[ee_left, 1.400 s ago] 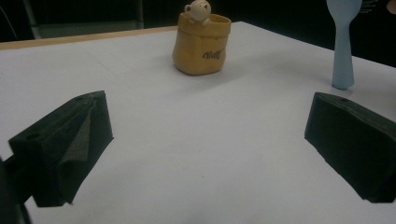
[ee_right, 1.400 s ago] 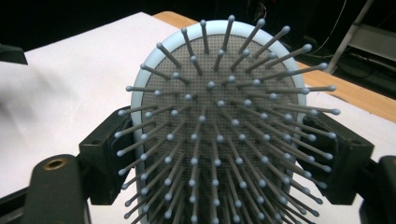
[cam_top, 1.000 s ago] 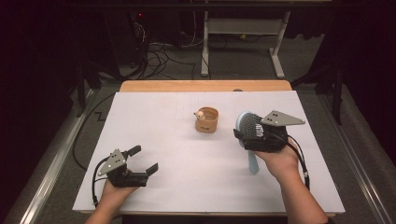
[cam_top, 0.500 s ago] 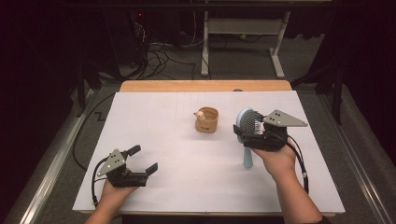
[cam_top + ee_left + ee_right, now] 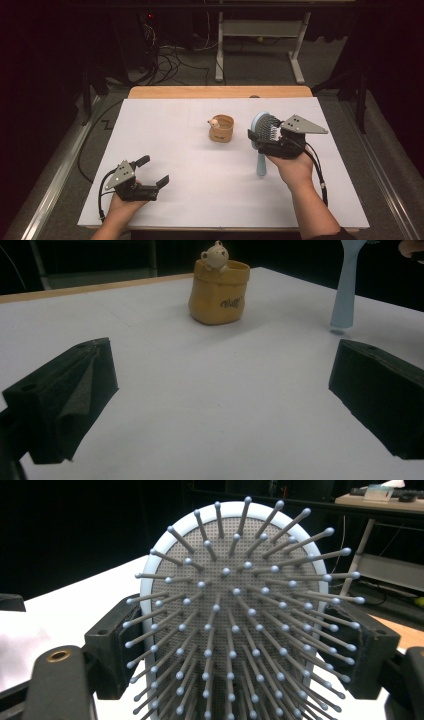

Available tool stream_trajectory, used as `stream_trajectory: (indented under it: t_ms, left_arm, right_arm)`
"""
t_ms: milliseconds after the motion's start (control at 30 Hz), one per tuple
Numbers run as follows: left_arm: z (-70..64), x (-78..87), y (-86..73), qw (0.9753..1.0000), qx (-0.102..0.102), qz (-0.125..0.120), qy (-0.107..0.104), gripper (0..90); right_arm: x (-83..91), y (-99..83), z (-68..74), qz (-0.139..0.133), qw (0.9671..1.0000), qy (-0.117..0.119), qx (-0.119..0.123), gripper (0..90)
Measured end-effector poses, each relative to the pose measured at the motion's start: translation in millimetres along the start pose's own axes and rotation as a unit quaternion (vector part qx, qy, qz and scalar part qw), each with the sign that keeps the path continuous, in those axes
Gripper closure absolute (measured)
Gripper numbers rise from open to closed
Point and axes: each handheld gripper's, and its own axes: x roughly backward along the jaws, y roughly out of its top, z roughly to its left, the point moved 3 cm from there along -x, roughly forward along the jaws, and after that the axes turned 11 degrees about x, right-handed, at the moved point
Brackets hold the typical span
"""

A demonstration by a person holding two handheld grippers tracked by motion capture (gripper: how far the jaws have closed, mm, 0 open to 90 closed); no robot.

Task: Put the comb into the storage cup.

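Note:
A light blue hairbrush [image 5: 261, 131] stands upright right of the table's middle, handle [image 5: 261, 164] down and just above the white surface. My right gripper [image 5: 264, 140] is shut on its oval head [image 5: 235, 605], jaws pressing both edges, bristles facing the camera. A small tan pot [image 5: 221, 128] with a little bear figure on its rim sits at the middle, left of the brush. It also appears as the pot [image 5: 219, 290] ahead of my left gripper [image 5: 220, 405]. My left gripper [image 5: 152, 171] rests open at the front left, nothing between its jaws.
The white table top [image 5: 175, 140] has a wooden strip [image 5: 220, 92] along its far edge. Beyond it are a metal desk frame [image 5: 260, 35] and cables [image 5: 170, 60] on the dark floor. The hairbrush handle [image 5: 345, 287] hangs at the upper right in the left gripper view.
My right gripper has carried the hairbrush slightly left, toward the pot, and lifted it a little. The left gripper has stayed where it was.

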Motion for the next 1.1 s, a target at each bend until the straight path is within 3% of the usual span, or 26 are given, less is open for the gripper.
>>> stream_trajectory:
  t_ms: [700,1100]
  left_arm:
    - [-1.4,-1.2,-1.8,1.0,-0.007,0.003,-0.005,0.1]
    - [-2.8,-1.4,-3.3,0.9997,-0.009,0.006,-0.02,0.1]
  right_arm:
    - [-6.8,15.5,-0.1,-0.022,0.9997,-0.011,0.008,20.3]
    - [-12.0,28.5,-1.3,-0.039,0.999,-0.02,0.009,20.3]
